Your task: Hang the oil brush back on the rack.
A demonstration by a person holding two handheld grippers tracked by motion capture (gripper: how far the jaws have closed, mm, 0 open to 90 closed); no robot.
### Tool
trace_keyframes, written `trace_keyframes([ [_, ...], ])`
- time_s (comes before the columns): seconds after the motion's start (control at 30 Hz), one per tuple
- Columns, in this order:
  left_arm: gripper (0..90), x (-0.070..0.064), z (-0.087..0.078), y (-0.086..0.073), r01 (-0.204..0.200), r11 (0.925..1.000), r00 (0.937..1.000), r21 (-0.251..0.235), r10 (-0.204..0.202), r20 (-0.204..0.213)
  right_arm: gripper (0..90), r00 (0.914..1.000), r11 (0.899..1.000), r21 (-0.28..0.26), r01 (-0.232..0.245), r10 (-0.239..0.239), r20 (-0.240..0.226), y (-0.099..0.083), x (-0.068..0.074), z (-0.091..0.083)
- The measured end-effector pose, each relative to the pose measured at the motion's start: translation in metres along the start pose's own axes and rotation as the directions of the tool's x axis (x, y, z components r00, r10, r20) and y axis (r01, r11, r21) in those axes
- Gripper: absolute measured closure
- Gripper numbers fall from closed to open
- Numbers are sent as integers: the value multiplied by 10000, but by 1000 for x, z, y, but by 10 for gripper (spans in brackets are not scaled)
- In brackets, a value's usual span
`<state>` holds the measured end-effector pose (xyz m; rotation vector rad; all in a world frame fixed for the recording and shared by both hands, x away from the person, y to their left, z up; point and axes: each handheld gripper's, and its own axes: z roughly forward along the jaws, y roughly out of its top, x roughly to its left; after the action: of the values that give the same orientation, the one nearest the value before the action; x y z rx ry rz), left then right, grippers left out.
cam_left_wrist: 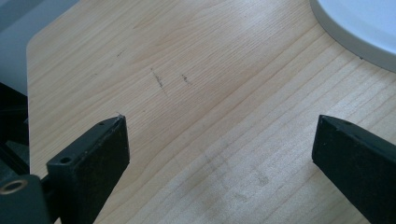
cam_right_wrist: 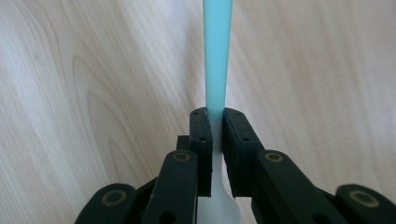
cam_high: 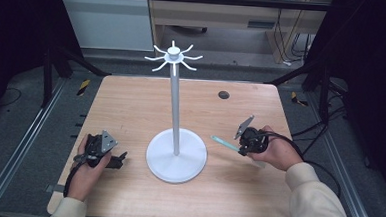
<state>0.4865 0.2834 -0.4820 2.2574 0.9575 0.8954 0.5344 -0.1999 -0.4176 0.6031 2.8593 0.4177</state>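
Observation:
A white stand with a tall pole (cam_high: pixel 175 107), a round base (cam_high: pixel 176 155) and curved hooks at its top (cam_high: pixel 173 55) rises from the middle of the wooden table (cam_high: pixel 131 100). My right gripper (cam_high: pixel 240 150) is to the right of the base, shut on a thin utensil with a teal handle (cam_high: pixel 224 142) that points toward the base. In the right gripper view the jaws (cam_right_wrist: pixel 217 116) clamp it where the teal handle (cam_right_wrist: pixel 217 56) meets its whitish end (cam_right_wrist: pixel 219 205). My left gripper (cam_high: pixel 120 160) lies low, left of the base, open (cam_left_wrist: pixel 219 126) over bare wood, with the base rim (cam_left_wrist: pixel 359 28) at the upper right.
A dark round hole (cam_high: pixel 223 95) sits in the table's far right part. Black frame posts (cam_high: pixel 48 66) flank the table, and cables (cam_high: pixel 330 125) run on the floor at the right. The table's left edge (cam_left_wrist: pixel 28 70) is close to my left gripper.

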Motion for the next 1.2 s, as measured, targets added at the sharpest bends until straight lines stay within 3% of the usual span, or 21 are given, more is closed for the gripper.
trace_keyframes([
  [0.07, 35, 0, 0, 0, 18, 10000, 10000, 3, -18, 6, 826, 9999, 9997, -250, 40, -37, 118, 2, -1, -3],
  [0.2, 35, 0, 0, 0, 29, 10000, 10000, 3, -29, 2, 826, 9989, 9934, -1091, -354, 387, 280, 8, -1, -17],
  [0.23, 35, 0, 0, 0, 22, 10000, 10000, 5, -22, 7, 826, 9985, 9899, -1364, -389, 438, 331, 9, -1, -21],
  [0.27, 35, 0, 0, 0, 21, 10000, 10000, 6, -21, 9, 826, 9976, 9789, -1971, -547, 620, 311, 13, -1, -28],
  [0.33, 35, 0, 0, 0, 8, 10000, 10000, -3, -8, -1, 826, 9970, 9728, -2233, -614, 706, 331, 15, 0, -32],
  [0.4, 35, 0, 0, 0, 8, 10000, 10000, -4, -8, 3, 826, 9962, 9583, -2789, -617, 764, 419, 18, 1, -39],
  [0.5, 35, 0, 0, 0, 36, 10000, 10000, -4, -36, 9, 826, 9944, 9314, -3563, -745, 964, 441, 22, 3, -46],
  [0.53, 35, 0, 0, 0, 45, 10000, 10000, 11, -45, 23, 827, 9925, 9120, -4007, -880, 1145, 427, 23, 3, -49],
  [0.57, 35, 0, 0, 0, 63, 10000, 10000, -15, -63, 5, 827, 9925, 9120, -4007, -880, 1145, 427, 23, 3, -49],
  [0.6, 35, 0, 0, 0, 70, 10000, 10000, -25, -70, 7, 826, 9893, 8854, -4521, -1083, 1408, 387, 23, 2, -54],
  [0.63, 35, 0, 0, 0, 69, 10000, 10000, -30, -69, 8, 826, 9893, 8854, -4521, -1083, 1408, 387, 23, 2, -54],
  [0.67, 35, 0, 0, 0, 69, 10000, 10000, -30, -69, 11, 826, 9866, 8650, -4865, -1227, 1594, 345, 23, 2, -57],
  [0.8, 35, 0, 0, 0, 75, 10000, 10000, -44, -75, 23, 826, 9803, 8185, -5558, -1455, 1951, 307, 22, 2, -64],
  [0.83, 35, 0, 0, 0, 70, 10000, 10000, -41, -70, 23, 826, 9803, 8185, -5558, -1455, 1951, 307, 22, 2, -64],
  [0.87, 35, 0, 0, 0, 59, 10000, 10000, -20, -59, 30, 826, 9785, 8066, -5709, -1535, 2047, 261, 22, 2, -66],
  [0.9, 35, 0, 0, 0, 56, 10000, 10000, -17, -56, 31, 826, 9759, 7795, -6044, -1645, 2177, 152, 21, 3, -68],
  [0.93, 35, 0, 0, 0, 51, 10000, 10000, -19, -51, 34, 826, 9759, 7795, -6044, -1645, 2177, 152, 21, 3, -68],
  [1.03, 35, 0, 0, 0, 21, 10000, 10000, -12, -21, 48, 826, 9716, 7496, -6376, -1777, 2366, 73, 20, 5, -70],
  [1.1, 35, -1, 0, 0, 15, 10000, 10000, -16, -15, 28, 826, 9688, 7207, -6687, -1832, 2477, 16, 19, 10, -71],
  [1.13, 35, -1, 0, 0, 43, 10000, 10000, -42, -43, 18, 826, 9688, 7207, -6687, -1832, 2477, 16, 19, 10, -71],
  [1.2, 35, -1, 0, 0, 59, 10000, 10000, -56, -59, 23, 826, 9673, 7058, -6849, -1812, 2534, 52, 17, 14, -72],
])
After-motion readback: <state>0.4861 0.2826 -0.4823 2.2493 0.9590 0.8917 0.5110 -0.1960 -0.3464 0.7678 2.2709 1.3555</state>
